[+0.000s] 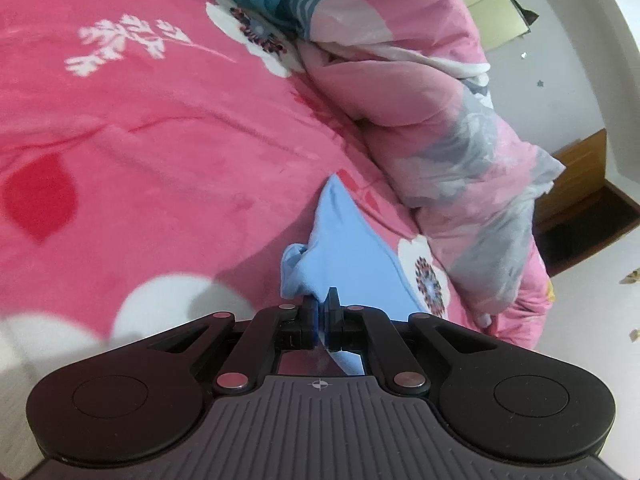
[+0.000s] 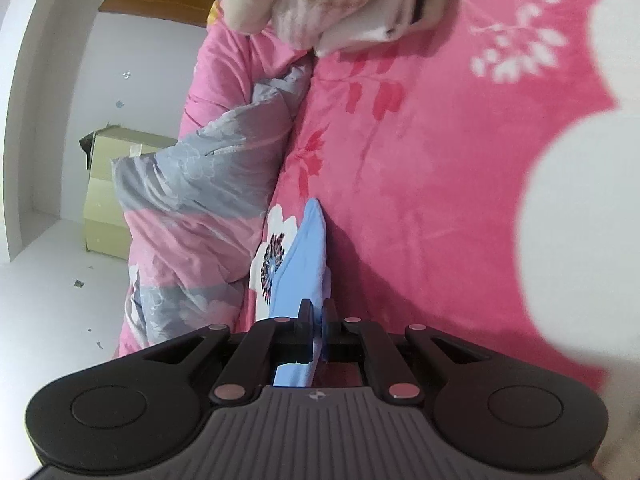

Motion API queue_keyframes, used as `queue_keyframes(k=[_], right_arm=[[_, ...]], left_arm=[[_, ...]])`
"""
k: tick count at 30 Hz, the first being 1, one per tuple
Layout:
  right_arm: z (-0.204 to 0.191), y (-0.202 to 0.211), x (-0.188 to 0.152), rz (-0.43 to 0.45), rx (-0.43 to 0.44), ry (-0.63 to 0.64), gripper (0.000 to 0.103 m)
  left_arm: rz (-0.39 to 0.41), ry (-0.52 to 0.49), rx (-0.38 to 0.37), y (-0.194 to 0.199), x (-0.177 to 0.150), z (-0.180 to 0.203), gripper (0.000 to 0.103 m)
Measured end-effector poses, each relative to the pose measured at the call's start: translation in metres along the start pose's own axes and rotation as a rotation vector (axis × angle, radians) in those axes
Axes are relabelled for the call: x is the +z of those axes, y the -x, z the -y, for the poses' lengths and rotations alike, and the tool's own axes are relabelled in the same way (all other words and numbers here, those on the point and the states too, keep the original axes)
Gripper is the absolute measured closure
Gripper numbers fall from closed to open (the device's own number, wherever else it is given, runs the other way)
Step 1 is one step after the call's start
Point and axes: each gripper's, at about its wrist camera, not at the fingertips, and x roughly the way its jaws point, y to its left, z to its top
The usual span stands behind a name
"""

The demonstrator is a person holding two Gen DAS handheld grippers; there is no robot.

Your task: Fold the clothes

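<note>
Pink floral bed blanket point(image 1: 160, 140) fills the background. Left gripper point(image 1: 321, 306) has its jaws pinched shut on the light blue garment point(image 1: 344, 248); right gripper point(image 2: 317, 316) has its jaws clamped on another part of the same cloth point(image 2: 304, 256). From each pair of jaws the garment runs forward in a long narrow strip, tapering to a point on the bed. A rumpled pink-and-grey quilt point(image 1: 460, 152) lies just beside it along the bed's edge. Open blanket lies on the garment's other side. A cardboard box point(image 2: 108, 184) stands on the floor beyond.

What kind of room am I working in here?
Most likely a bedroom: the work surface is a bed under a pink floral blanket, with a bunched quilt along its edge and a wooden cabinet by the wall.
</note>
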Motion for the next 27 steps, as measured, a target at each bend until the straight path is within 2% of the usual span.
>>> queue_keyframes(k=[6,10,12,14,18,20,22,27], right_arm=[[0.028,0.049,-0.018,-0.002,-0.052,-0.022,0.1],[0.047,0.055,-0.03,-0.018,-0.123,0.002,0.099],[0.048,0.053,-0.032,-0.014,-0.196,0.058,0.098],[0.045,0.059,-0.032,-0.005,-0.204,0.078,0.097],[0.019,0.085,-0.031,0.12,-0.28,0.257,0.095],[0.0,0.086,-0.037,0.137,-0.275,0.362,0.094],[-0.02,0.073,-0.051,0.082,-0.22,0.477,0.094],[-0.06,0.02,-0.095,-0.108,-0.087,0.712,0.094]], left_arm=[[-0.066,-0.018,0.041,0.035,-0.029,-0.015,0.103],[-0.115,0.024,0.071,0.029,-0.047,-0.045,0.102],[-0.108,0.019,0.066,0.029,-0.05,-0.054,0.099],[-0.089,0.007,0.063,0.038,-0.048,-0.055,0.097],[-0.002,-0.08,0.088,0.062,-0.042,-0.049,0.095],[0.047,-0.147,0.116,0.07,-0.04,-0.042,0.095],[0.077,-0.219,0.111,0.075,-0.039,-0.032,0.095],[0.055,-0.372,-0.016,0.06,-0.048,-0.006,0.095]])
